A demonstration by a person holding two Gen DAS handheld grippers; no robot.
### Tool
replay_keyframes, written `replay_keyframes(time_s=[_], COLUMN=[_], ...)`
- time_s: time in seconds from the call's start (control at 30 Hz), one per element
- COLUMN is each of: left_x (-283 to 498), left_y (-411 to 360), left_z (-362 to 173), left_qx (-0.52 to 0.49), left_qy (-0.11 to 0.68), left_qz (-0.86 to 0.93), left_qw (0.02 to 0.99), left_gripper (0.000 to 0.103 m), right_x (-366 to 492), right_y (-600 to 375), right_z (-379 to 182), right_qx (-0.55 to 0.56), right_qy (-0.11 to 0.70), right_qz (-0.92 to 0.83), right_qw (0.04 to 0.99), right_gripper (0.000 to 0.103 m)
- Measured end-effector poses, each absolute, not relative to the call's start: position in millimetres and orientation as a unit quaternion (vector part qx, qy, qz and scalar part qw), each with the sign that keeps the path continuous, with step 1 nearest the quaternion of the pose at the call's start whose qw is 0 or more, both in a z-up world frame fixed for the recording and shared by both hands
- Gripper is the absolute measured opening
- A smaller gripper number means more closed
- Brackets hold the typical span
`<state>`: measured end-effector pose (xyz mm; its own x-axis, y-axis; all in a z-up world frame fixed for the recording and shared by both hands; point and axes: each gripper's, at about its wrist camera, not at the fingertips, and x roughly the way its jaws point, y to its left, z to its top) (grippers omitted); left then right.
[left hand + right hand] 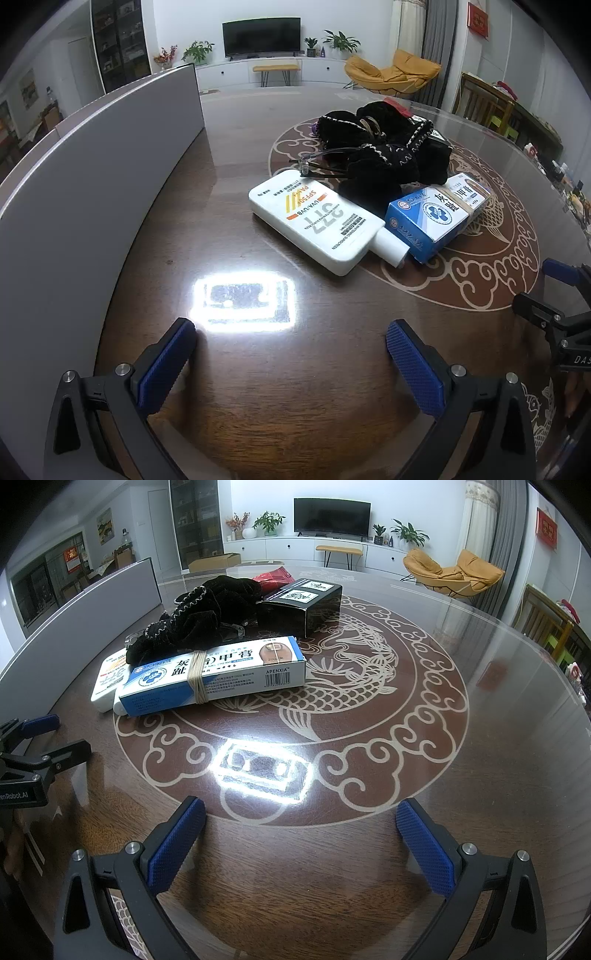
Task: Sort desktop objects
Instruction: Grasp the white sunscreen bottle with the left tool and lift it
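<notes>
The things to sort lie in one heap at the middle of the table [258,369]: a white bottle [314,218] lying flat, a blue box [436,218] bound with a rubber band leaning against the bottle's cap end, a black cloth [384,155] bunched over both, glasses [314,162] poking out under the cloth, and, in the right wrist view, a black box [299,605] behind with something red [273,578] beyond it. In the left wrist view the bottle sits just right of centre, its long axis running from upper left to lower right of the frame, cap toward the lower right. The left claw [291,350] is spread wide and empty, low in the frame, with bare table between it and the bottle. In the right wrist view the heap lies upper left of centre; the blue box's long axis runs nearly across the frame. The right claw [301,827] is likewise spread and empty, apart from the heap. The left claw looks nearer to the bottle; the right seems better placed for the blue box. A grey panel [92,192] stands at the left.
</notes>
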<state>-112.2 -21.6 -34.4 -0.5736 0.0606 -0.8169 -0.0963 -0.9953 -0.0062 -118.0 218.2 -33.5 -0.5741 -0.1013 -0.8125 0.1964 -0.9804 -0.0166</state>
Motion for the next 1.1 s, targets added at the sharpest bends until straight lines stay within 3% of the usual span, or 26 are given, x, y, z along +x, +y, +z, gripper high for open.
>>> replay_keyframes(time_s=[0.57,0.8,0.97,1.1], left_x=[-118,-149,-197,-200], left_y=[-27,-35,-20,-8], left_z=[-33,-7,-23,-27], left_qx=[-0.467,-0.436,-0.481,-0.492], left_qy=[-0.002,-0.111,-0.088,-0.019], left_qz=[0.884,0.893,0.872,0.870], left_qw=[0.013,0.035,0.018,0.008], left_gripper=[0.103,0.103,0.103,0.103], right_x=[-118,-119,-119,-118], right_y=[218,218,218,218], right_z=[-33,-34,-34,-33], right_qx=[0.454,0.454,0.454,0.454], right_qy=[0.052,0.052,0.052,0.052], right_qz=[-0.886,-0.886,-0.886,-0.886], right_qw=[0.084,0.084,0.084,0.084], right_gripper=[0.103,0.103,0.103,0.103])
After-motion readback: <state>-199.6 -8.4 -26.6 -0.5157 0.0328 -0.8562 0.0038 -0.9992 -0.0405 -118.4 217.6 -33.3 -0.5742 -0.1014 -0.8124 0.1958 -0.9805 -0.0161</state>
